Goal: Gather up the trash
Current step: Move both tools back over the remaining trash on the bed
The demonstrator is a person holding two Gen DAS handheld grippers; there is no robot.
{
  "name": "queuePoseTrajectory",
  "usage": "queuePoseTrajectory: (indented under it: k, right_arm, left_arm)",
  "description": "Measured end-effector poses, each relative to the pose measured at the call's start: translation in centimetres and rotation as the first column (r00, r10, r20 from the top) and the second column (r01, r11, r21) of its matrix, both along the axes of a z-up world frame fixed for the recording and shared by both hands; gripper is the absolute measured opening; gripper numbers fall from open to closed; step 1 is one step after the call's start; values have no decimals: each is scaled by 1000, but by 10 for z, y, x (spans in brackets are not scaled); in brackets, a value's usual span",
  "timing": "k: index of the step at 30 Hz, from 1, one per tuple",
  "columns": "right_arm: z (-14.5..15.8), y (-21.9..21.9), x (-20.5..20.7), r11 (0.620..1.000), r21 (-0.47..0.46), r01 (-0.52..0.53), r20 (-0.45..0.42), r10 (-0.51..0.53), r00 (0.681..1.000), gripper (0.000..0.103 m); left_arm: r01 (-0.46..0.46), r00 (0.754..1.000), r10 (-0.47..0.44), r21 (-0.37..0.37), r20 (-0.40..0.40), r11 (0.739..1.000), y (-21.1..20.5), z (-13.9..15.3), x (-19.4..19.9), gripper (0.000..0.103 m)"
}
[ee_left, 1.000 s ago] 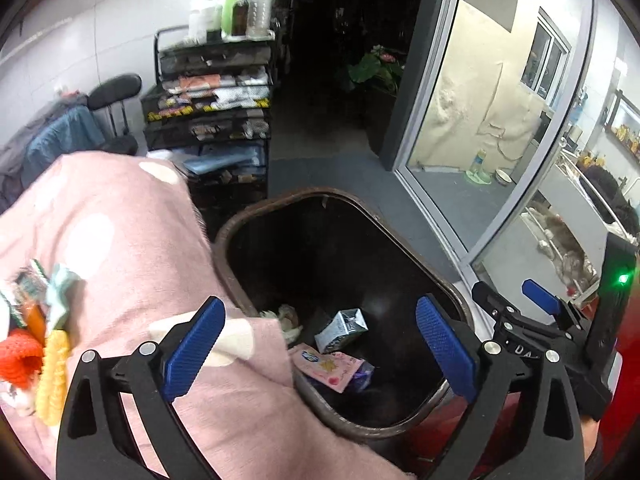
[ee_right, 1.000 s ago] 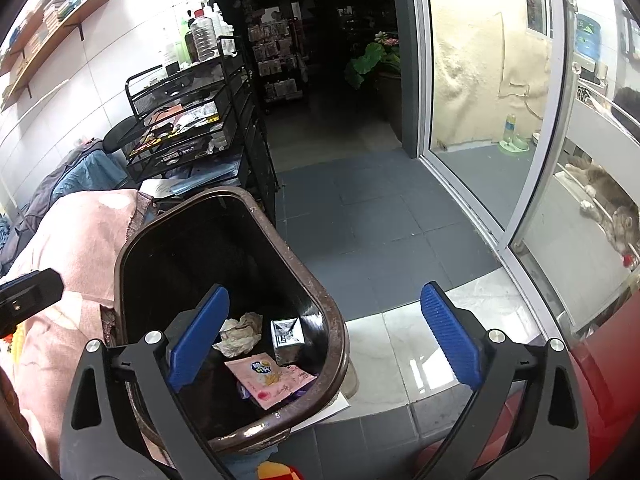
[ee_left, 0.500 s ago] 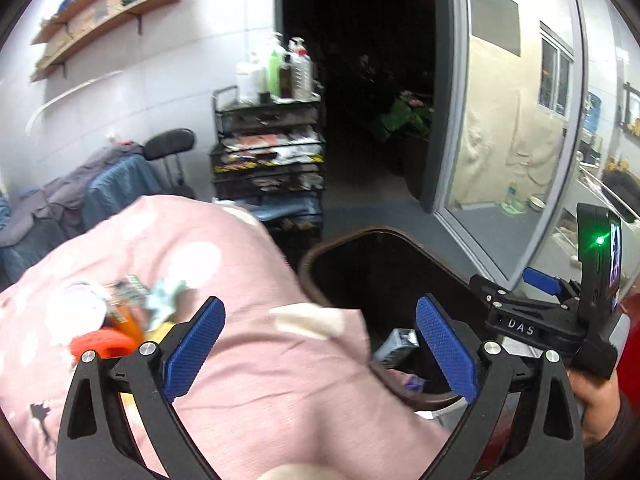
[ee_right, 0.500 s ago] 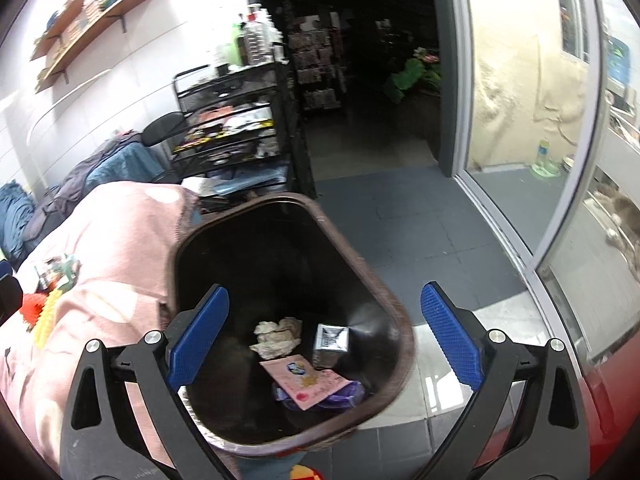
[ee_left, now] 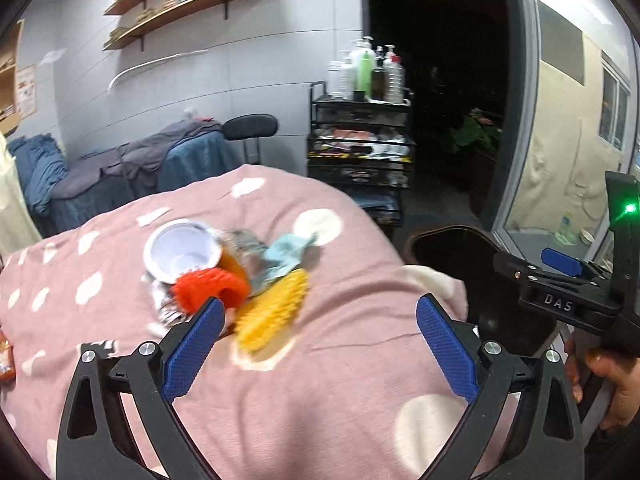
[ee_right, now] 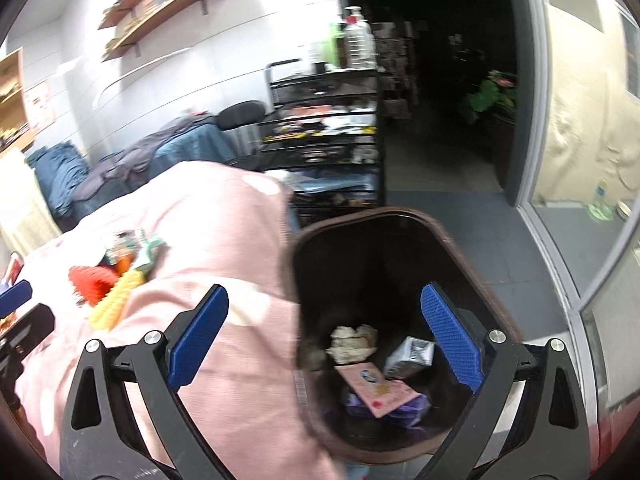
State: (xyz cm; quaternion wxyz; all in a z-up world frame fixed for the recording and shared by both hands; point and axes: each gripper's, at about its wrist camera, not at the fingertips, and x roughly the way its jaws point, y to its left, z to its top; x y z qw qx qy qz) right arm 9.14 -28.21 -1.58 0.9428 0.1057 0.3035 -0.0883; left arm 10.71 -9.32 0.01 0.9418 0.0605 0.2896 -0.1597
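Trash pile sits on the pink blanket: white cup, red scrubby thing, yellow brush-looking thing, some crumpled foil, all touching. Left tongs spread wide, empty, just short of the pile. Right tongs spread too, over the brown trash bin holding a tissue wad, small carton, pink wrapper.

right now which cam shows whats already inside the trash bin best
The right wrist view: it looks down into the bin, showing crumpled paper, a small carton and a pink wrapper. The left wrist view shows only the bin's dark rim beyond the pink blanket, with no contents visible.
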Motion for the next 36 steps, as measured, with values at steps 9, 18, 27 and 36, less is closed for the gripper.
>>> queuePoseTrajectory:
  k: [9,18,27,36]
  right_arm:
    - [6,66,20,982,-12,-190,7,190,982,96]
    - [4,118,37,945,-4,-328,-19,328,945,96]
    - [-3,150,60,909,33,-416,-68,417,906,96]
    - [-17,176,92,877,25,-480,-175,477,861,93]
  left_arm:
    - [-137,991,137,-1,-10,991,65,-10,-1,96]
    - [-257,965,257,-10,-54,966,120,-24,4,96]
    - [-316,942,309,-35,-131,948,158,-41,16,91]
    - [-315,933,290,-90,-214,945,171,-49,30,72]
